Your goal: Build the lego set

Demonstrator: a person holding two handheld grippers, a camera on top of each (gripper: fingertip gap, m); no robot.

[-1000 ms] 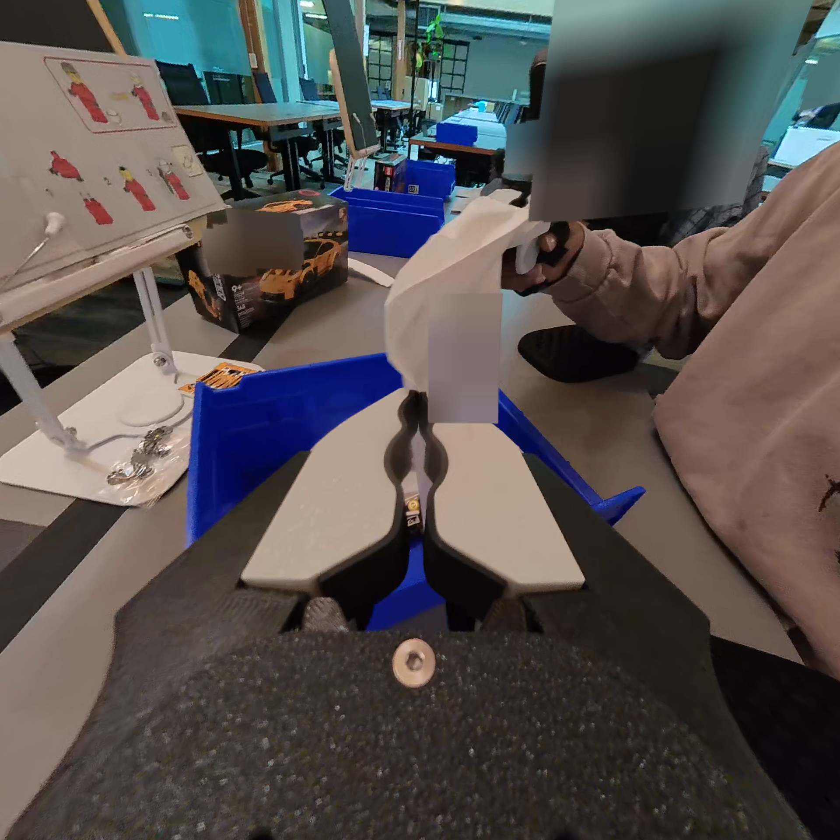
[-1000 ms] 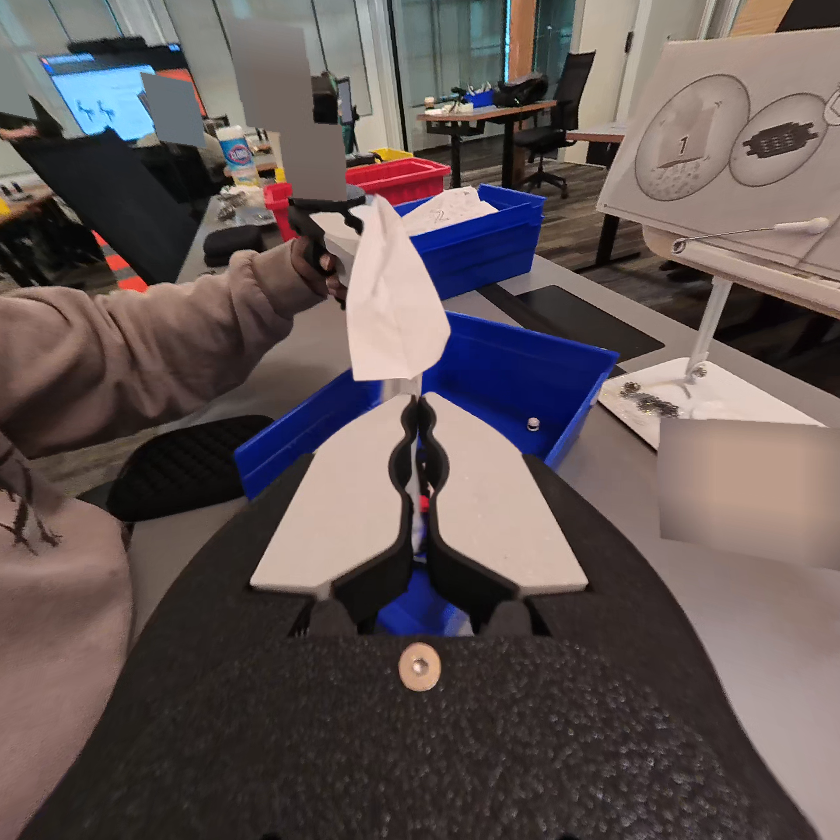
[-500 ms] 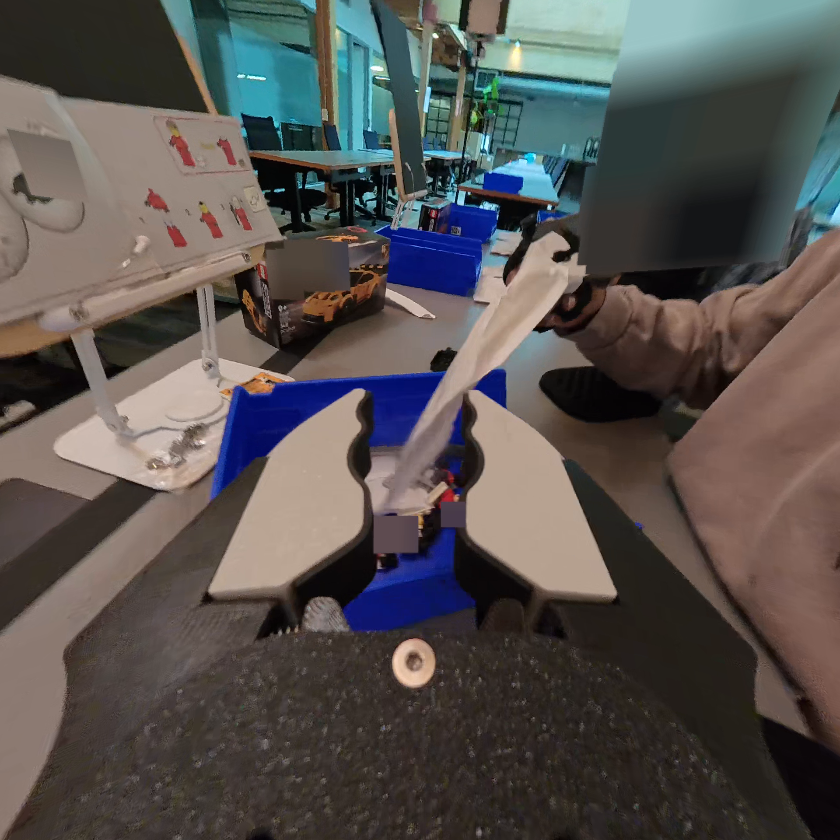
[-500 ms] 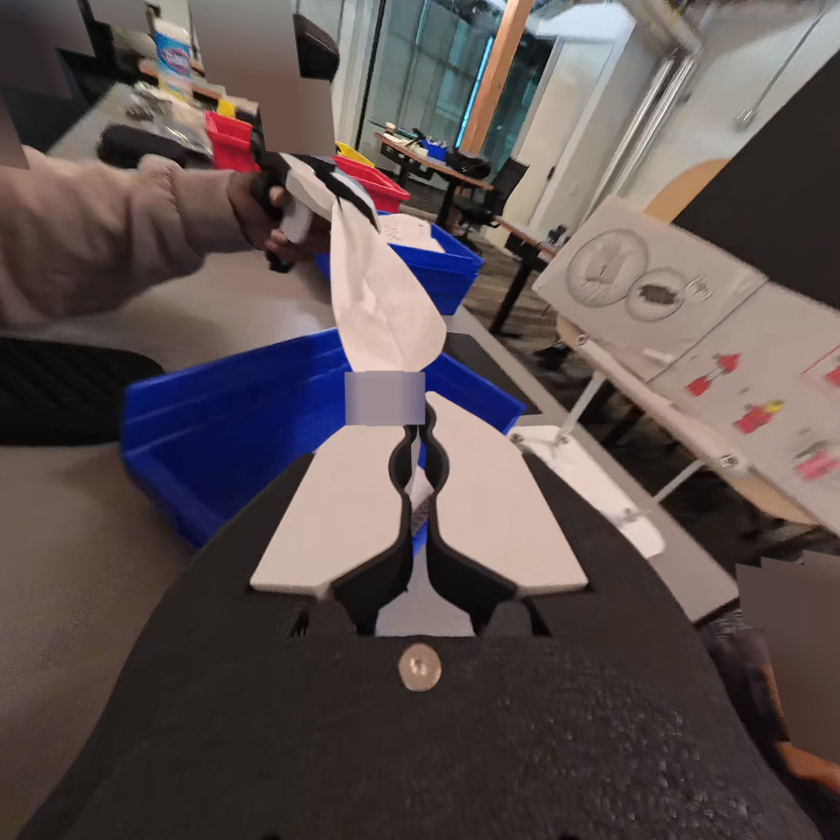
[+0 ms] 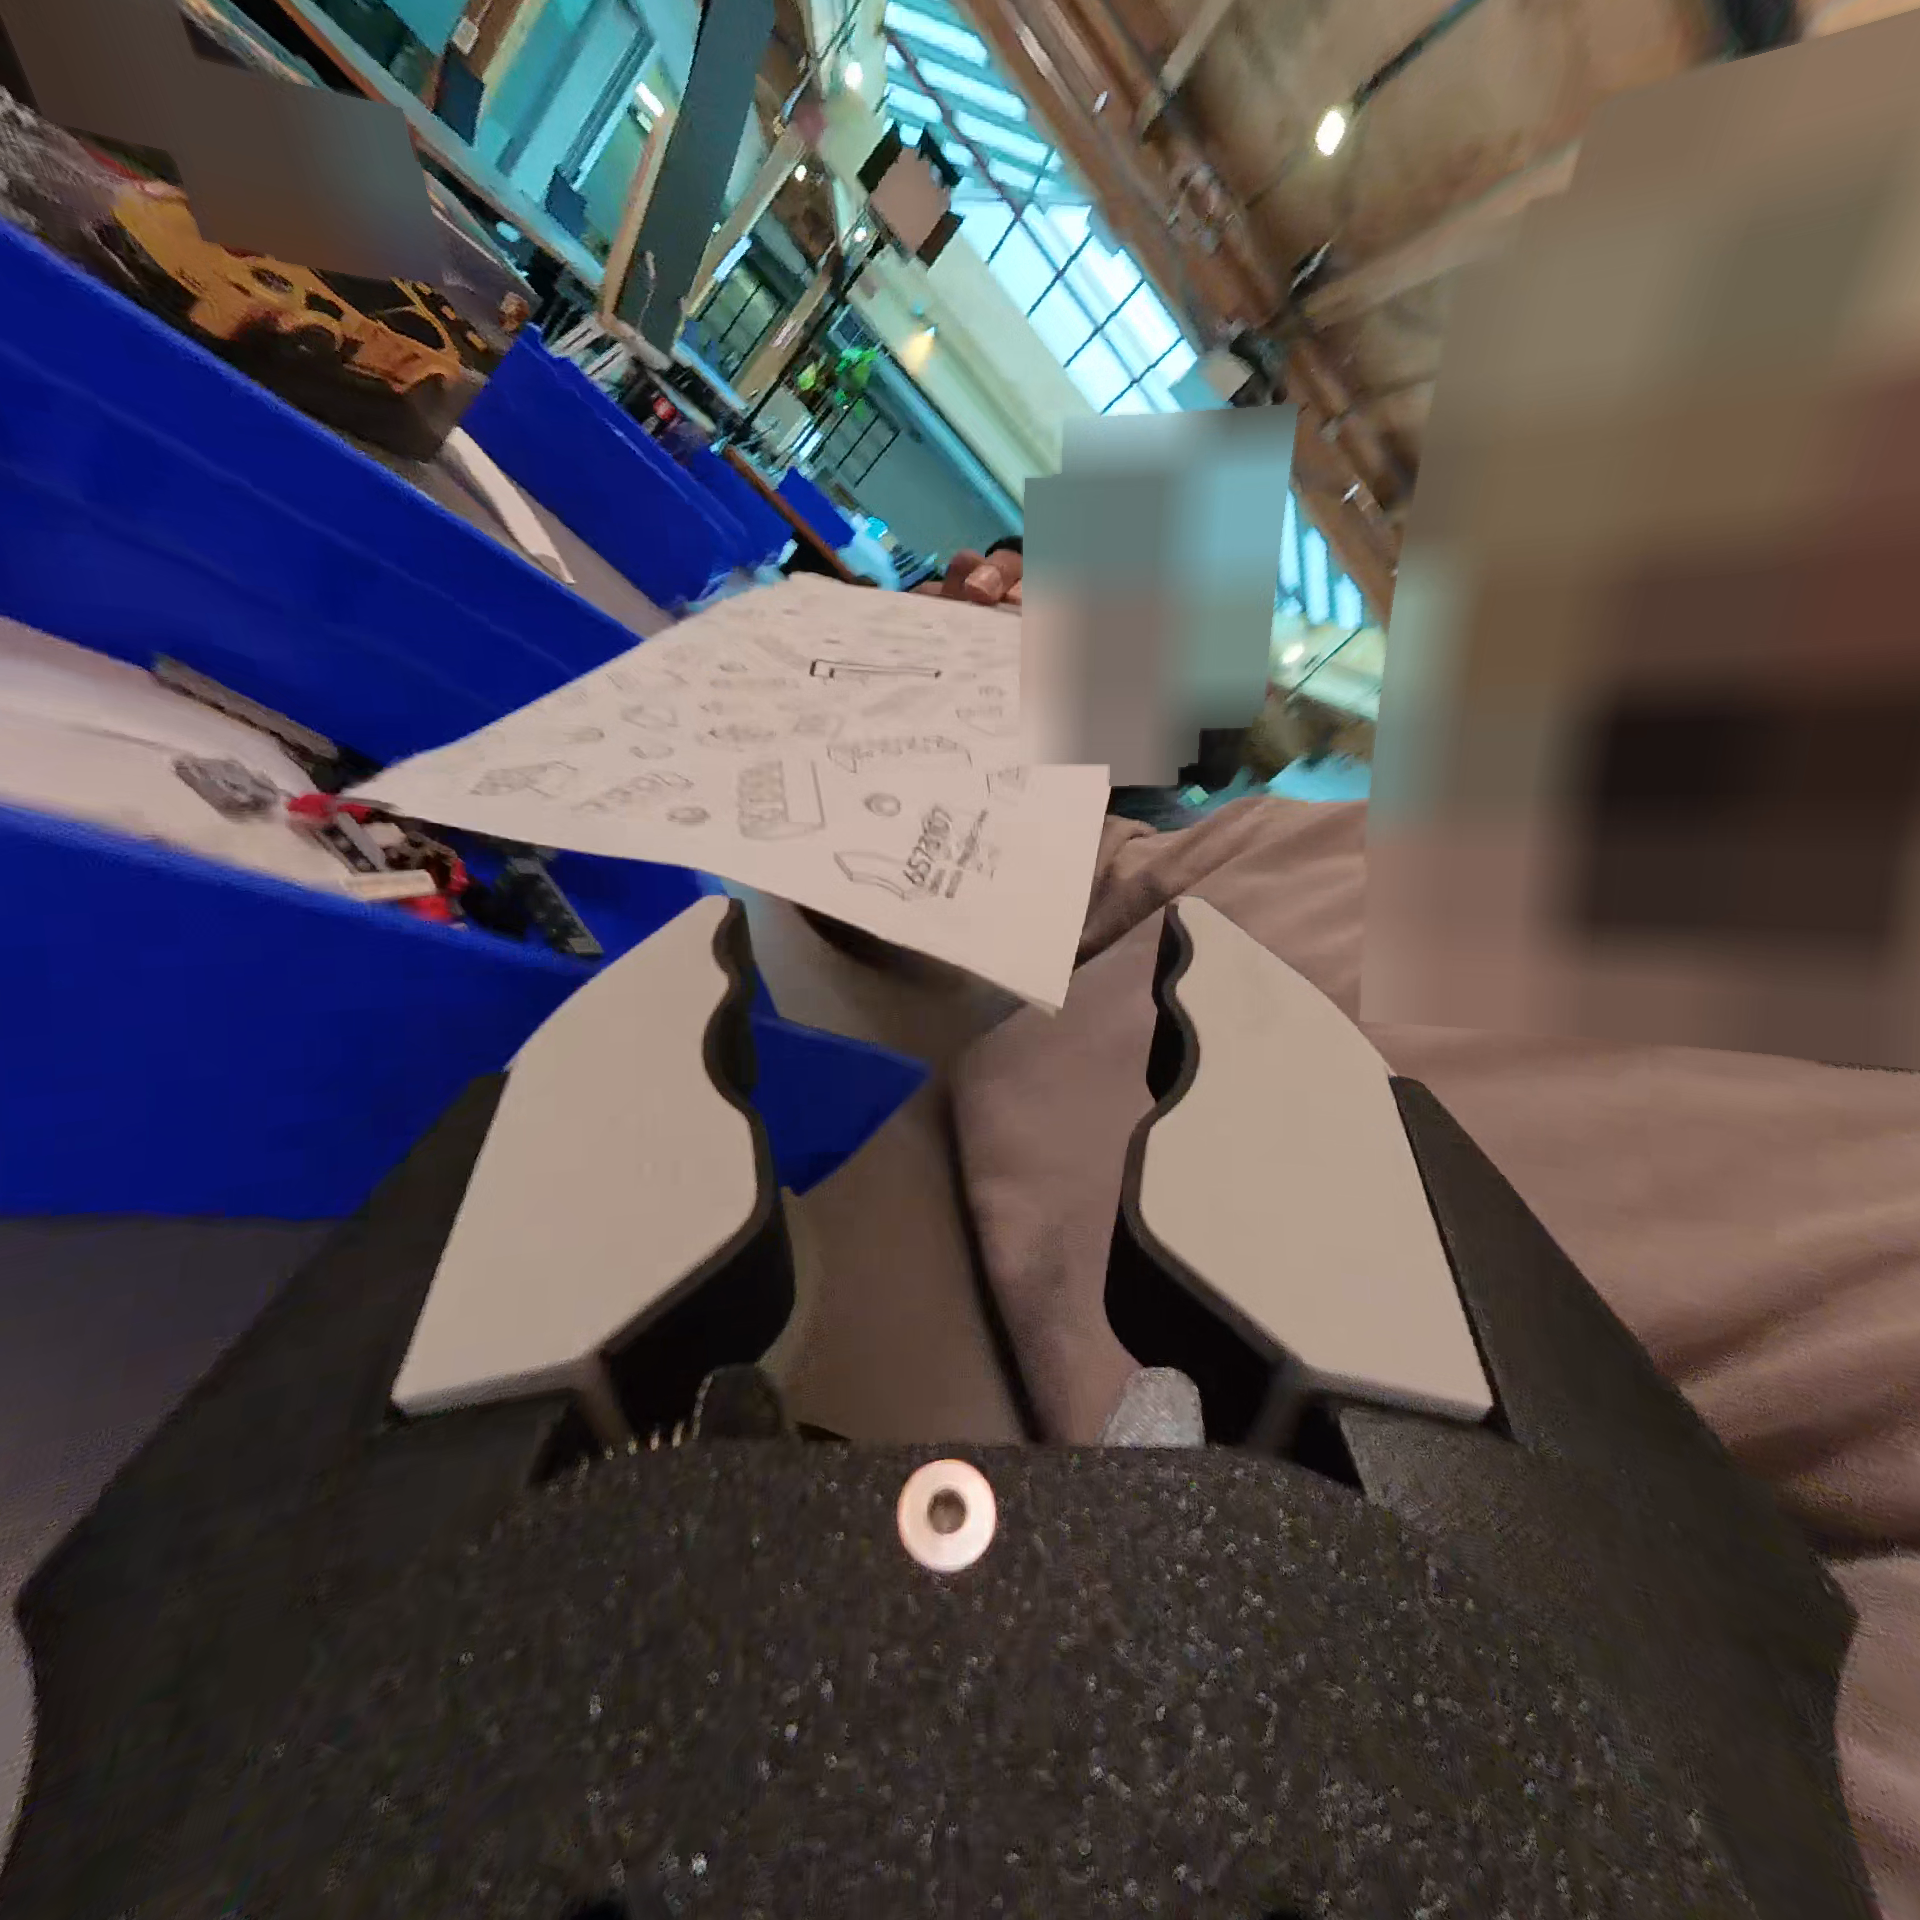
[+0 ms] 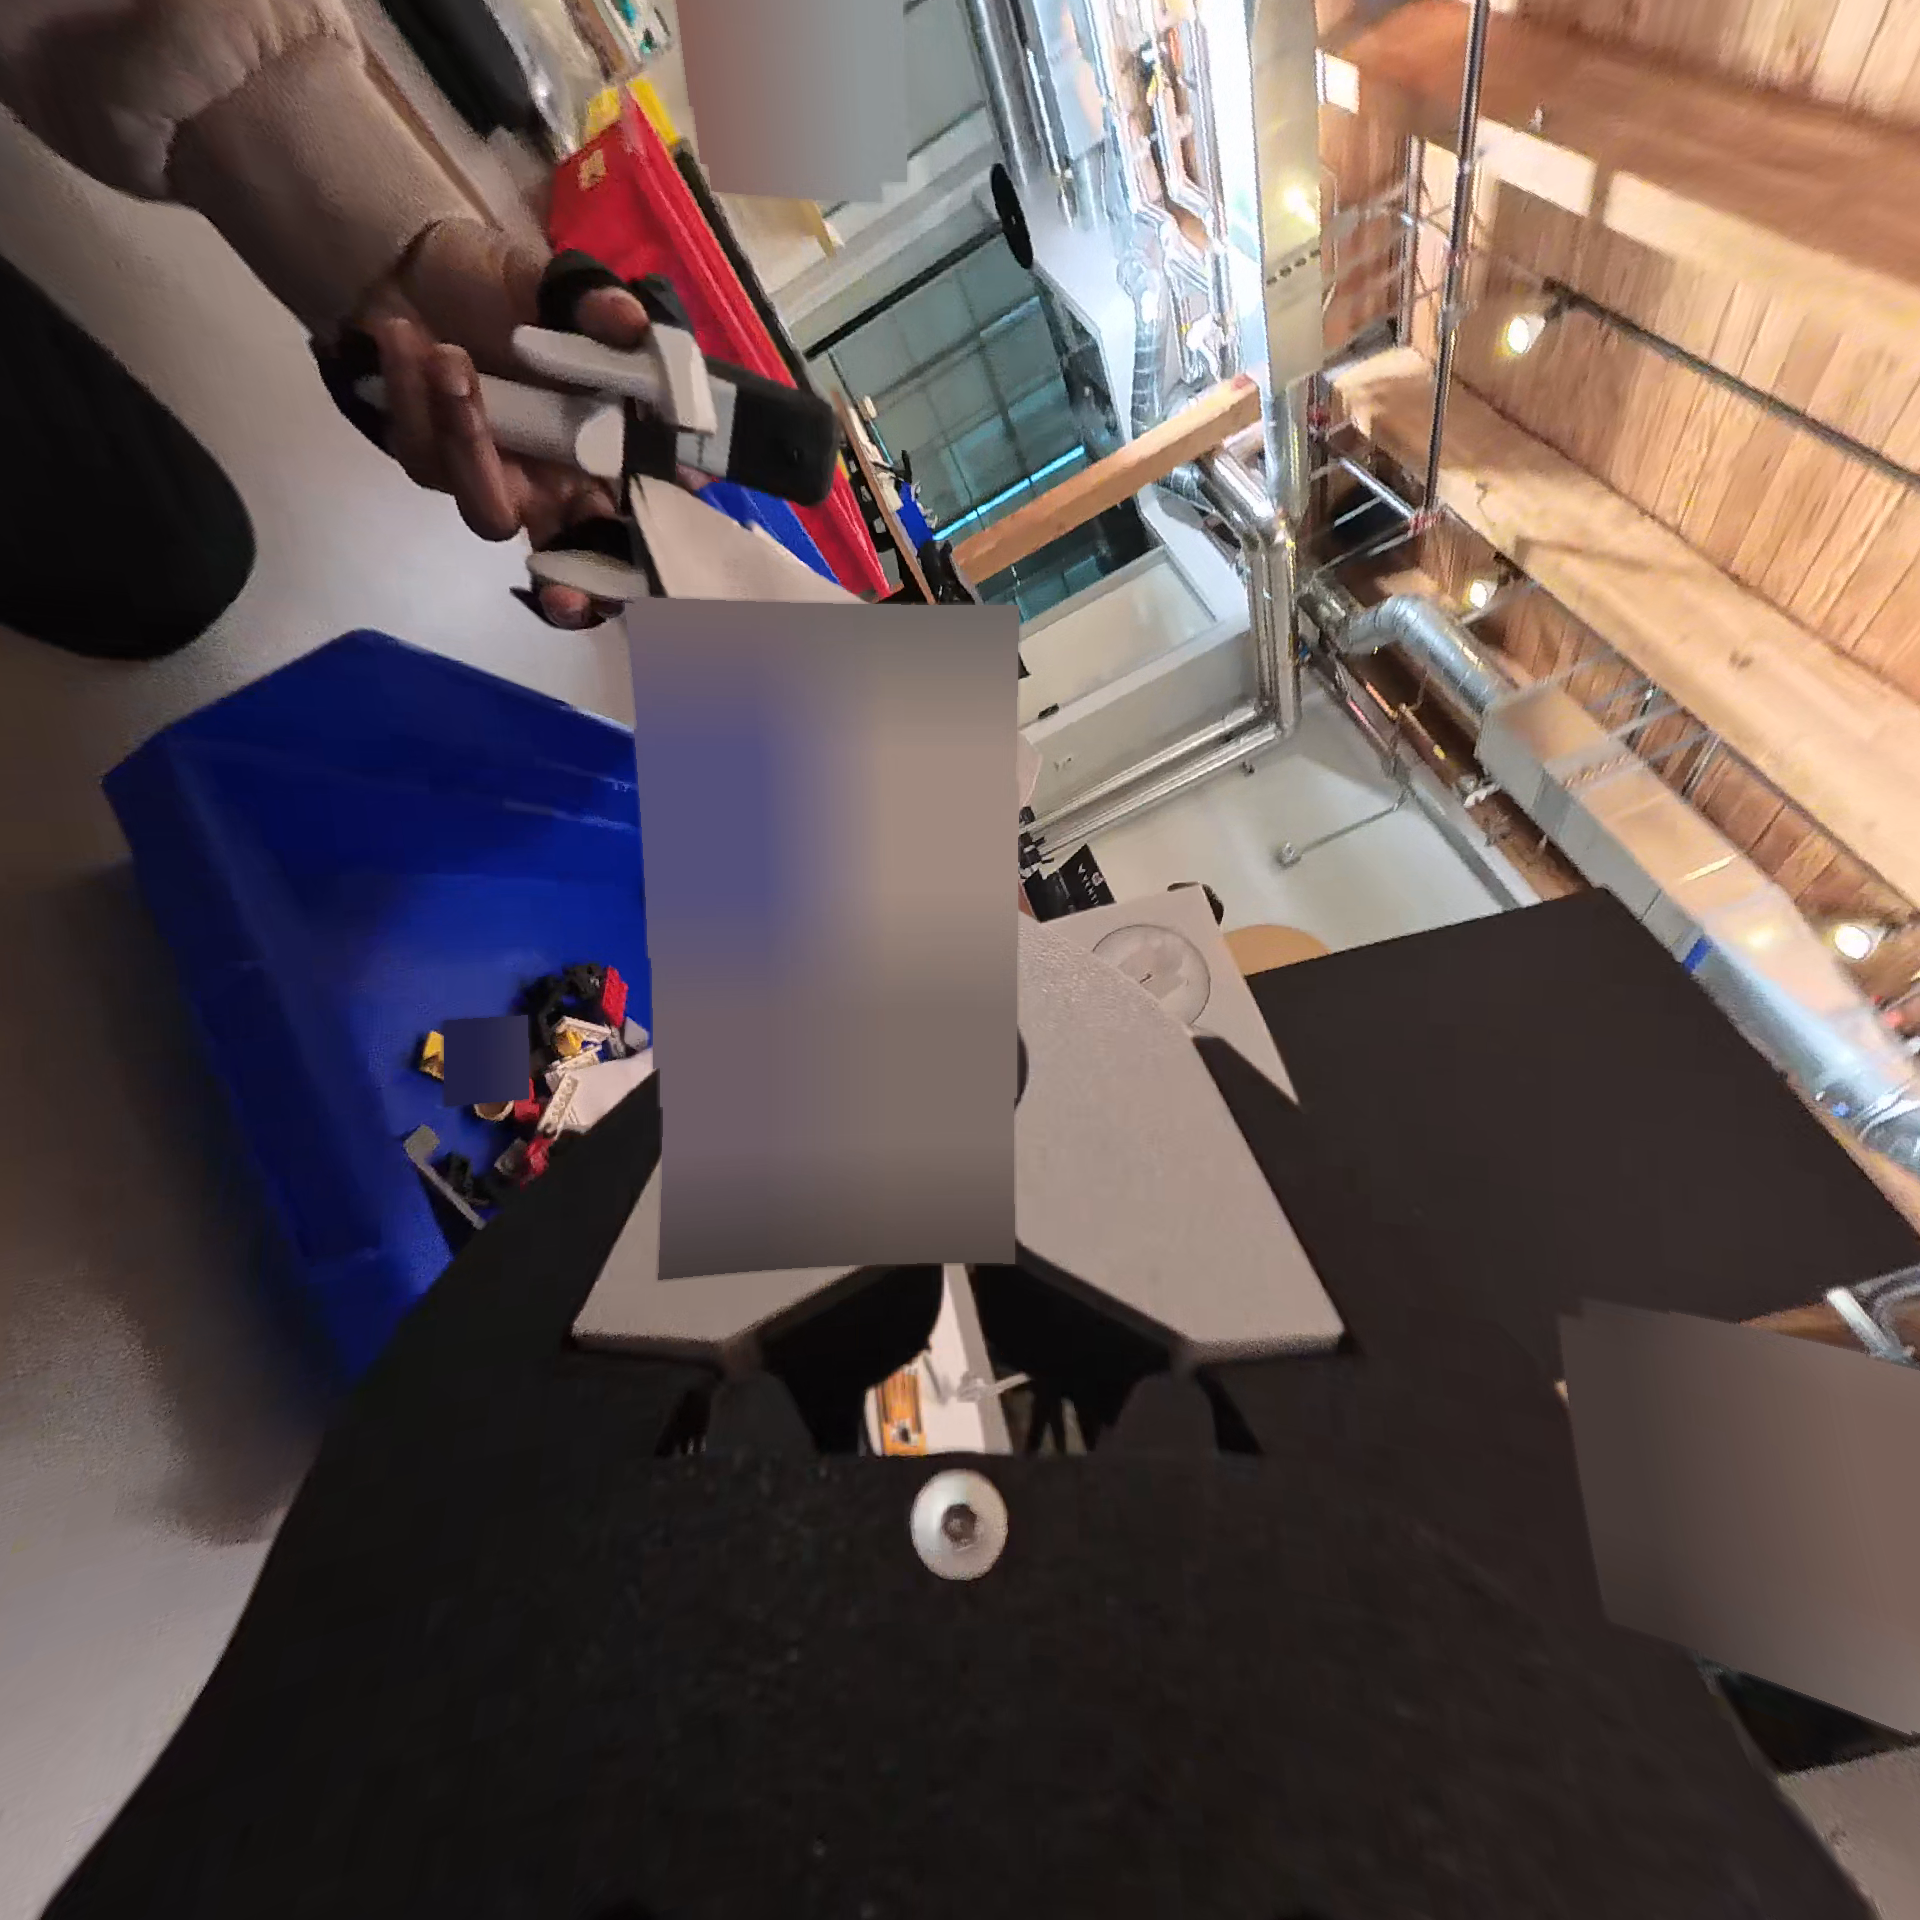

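My left gripper (image 5: pixel 951 935) stands spread, empty. My right gripper (image 6: pixel 842 1039) is masked; I can't tell its grip. The paper bag (image 5: pixel 810 769) hangs over the blue bin (image 6: pixel 343 831), pieces (image 6: pixel 561 1060) inside. Emptying looks done; next, discard the bag.

I'm in an open-plan workshop/lab: exposed silver metal ducts (image 6: pixel 1434 644) under a wood-slat ceiling (image 6: pixel 1662 436), glass partition walls (image 5: pixel 997 270), blue plastic parts bins (image 5: pixel 260 561) lined up on a grey tabletop (image 6: pixel 125 1455).
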